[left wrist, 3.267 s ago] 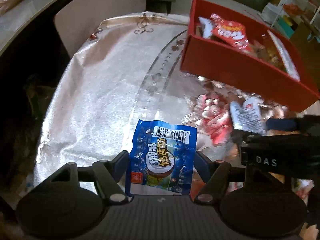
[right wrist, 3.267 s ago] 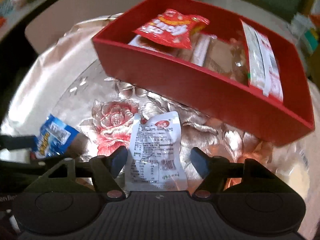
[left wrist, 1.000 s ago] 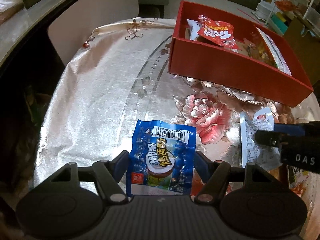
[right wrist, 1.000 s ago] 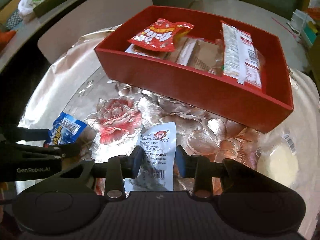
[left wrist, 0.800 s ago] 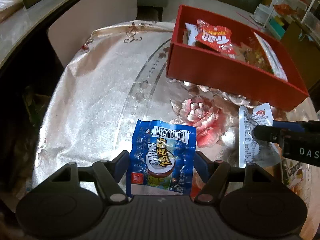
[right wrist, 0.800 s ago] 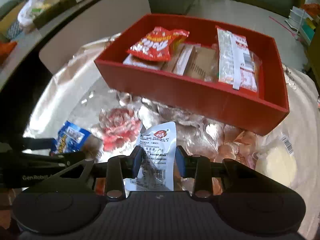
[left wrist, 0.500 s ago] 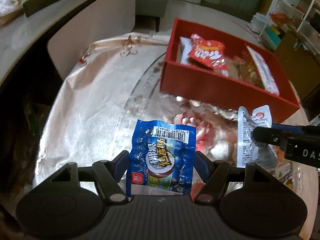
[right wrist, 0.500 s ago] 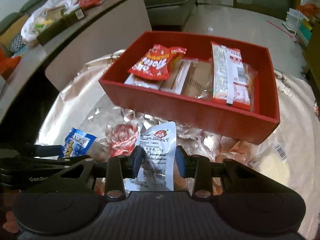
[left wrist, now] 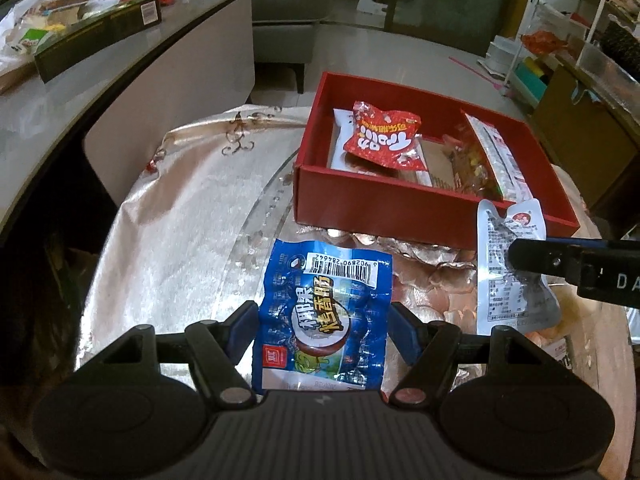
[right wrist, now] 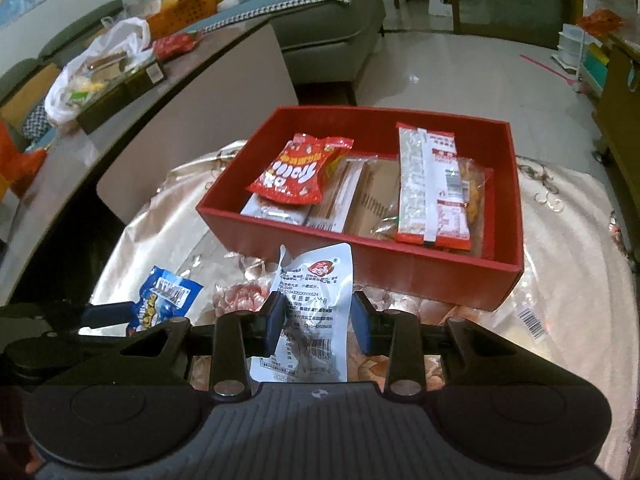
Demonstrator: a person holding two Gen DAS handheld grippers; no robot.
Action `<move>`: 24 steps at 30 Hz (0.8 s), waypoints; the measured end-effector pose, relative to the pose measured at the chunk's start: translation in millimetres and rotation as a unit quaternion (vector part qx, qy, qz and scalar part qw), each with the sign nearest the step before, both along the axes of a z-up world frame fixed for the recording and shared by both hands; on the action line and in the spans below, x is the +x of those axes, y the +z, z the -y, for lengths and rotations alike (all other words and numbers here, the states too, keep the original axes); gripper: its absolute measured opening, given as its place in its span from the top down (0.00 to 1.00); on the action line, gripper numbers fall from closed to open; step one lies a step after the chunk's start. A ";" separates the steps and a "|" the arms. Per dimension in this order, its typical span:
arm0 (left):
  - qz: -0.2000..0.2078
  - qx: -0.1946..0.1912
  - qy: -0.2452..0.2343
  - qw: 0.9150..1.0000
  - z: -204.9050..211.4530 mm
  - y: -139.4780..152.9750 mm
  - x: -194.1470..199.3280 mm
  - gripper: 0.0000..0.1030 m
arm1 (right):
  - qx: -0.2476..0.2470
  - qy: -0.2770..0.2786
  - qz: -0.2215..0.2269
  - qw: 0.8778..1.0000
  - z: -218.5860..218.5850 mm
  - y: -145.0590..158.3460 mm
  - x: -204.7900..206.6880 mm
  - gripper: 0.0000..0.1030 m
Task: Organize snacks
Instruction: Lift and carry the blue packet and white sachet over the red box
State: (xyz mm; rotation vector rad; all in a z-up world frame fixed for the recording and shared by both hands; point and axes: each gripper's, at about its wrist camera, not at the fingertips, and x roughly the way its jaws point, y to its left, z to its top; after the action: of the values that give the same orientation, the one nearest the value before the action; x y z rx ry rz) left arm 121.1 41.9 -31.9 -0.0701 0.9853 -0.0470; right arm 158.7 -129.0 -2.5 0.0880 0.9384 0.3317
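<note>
Left wrist view: my left gripper (left wrist: 323,330) pinched the crinkly blue foil snack packet (left wrist: 322,316) by its sides, aloft short of the red cardboard box (left wrist: 424,208); I judged the slack foil could slip. Right wrist view: my right gripper (right wrist: 317,320) squeezed the white plastic pouch (right wrist: 310,320) before the box's near wall (right wrist: 360,258), which might snag it.

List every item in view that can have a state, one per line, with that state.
left hand-held gripper: shut on blue snack packet
blue snack packet: held above the table
right hand-held gripper: shut on white snack pouch
white snack pouch: held above the table
red box: open, lidless, partly filled
red snack bag: lying on top of other packets in the box
long packet: lying in the box's right side
</note>
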 end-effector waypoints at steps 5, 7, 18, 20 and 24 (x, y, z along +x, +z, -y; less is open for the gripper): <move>0.007 0.002 -0.002 1.000 3.0 3.2 -0.1 0.39 | 0.005 -0.001 0.007 1.000 1.8 5.6 0.2 0.57; 0.011 0.005 -0.004 1.000 4.5 4.5 0.6 0.39 | 0.006 -0.002 0.009 1.000 2.8 7.1 0.1 0.57; 0.041 0.015 -0.007 0.999 11.6 17.8 5.4 0.39 | 0.015 -0.011 0.025 1.000 10.7 18.9 1.4 0.57; 0.045 0.016 -0.008 0.999 13.1 20.8 7.4 0.39 | 0.017 -0.013 0.028 0.999 12.6 21.2 2.7 0.57; 0.057 0.019 -0.010 0.998 17.1 26.3 12.1 0.39 | 0.020 -0.016 0.035 0.999 15.4 25.7 5.4 0.57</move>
State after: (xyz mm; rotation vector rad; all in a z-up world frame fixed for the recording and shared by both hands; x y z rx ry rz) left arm 133.2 24.8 -5.5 -0.0224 0.8717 -0.0492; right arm 164.1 -144.3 23.2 0.1270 0.8603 0.3216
